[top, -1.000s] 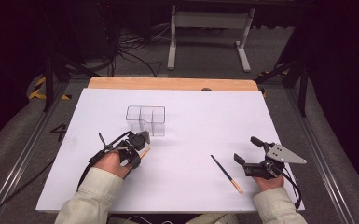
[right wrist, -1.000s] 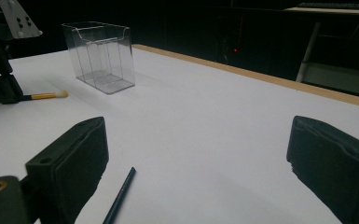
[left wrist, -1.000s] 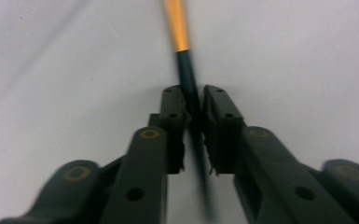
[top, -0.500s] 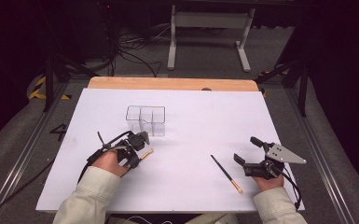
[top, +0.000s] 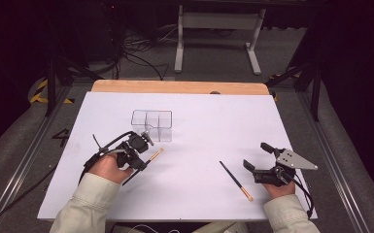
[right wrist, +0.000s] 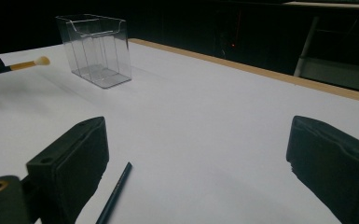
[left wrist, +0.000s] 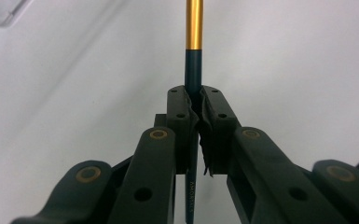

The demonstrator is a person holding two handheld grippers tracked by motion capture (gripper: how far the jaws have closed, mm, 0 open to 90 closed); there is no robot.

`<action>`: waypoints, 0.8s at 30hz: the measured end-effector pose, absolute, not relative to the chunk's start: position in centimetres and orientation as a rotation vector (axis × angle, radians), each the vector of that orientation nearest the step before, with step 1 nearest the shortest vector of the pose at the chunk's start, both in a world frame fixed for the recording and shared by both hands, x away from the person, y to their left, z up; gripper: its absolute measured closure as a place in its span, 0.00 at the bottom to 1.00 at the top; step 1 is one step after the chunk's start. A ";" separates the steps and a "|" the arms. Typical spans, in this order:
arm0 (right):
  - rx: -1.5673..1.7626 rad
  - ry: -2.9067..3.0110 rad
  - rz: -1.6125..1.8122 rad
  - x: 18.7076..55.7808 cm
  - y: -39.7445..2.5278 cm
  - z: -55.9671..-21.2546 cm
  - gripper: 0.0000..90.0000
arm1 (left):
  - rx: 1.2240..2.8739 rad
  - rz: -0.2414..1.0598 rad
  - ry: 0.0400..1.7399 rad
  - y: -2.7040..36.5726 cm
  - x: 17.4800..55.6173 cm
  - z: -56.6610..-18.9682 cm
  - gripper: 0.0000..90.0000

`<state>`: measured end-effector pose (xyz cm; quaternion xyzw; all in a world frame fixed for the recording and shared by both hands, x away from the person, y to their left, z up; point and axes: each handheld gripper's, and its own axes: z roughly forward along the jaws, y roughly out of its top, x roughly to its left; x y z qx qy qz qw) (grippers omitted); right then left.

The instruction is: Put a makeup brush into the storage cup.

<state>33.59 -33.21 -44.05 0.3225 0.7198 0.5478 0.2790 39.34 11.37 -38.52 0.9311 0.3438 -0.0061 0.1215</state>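
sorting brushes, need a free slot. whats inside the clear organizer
Nothing shows inside the clear organizer: its compartments look bare through the walls. The held brush in the left gripper is beside it, not inside.

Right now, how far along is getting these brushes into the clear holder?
Nothing is in the clear holder yet. In hand: the left gripper is shut on one brush, lifted near the holder. Left to do: put that brush in, then fetch the second brush, which lies on the table by the open right gripper.
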 end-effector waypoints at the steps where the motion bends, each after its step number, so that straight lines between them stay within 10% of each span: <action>1: 0.865 1.930 1.469 33.6 -33.2 -44.1 0.07 | 2.708 -0.017 0.993 11.4 39.2 -38.2 0.92; 24: 0.909 1.927 1.458 34.0 -33.2 -44.4 0.06 | 2.450 0.096 0.816 13.6 38.5 -34.0 0.92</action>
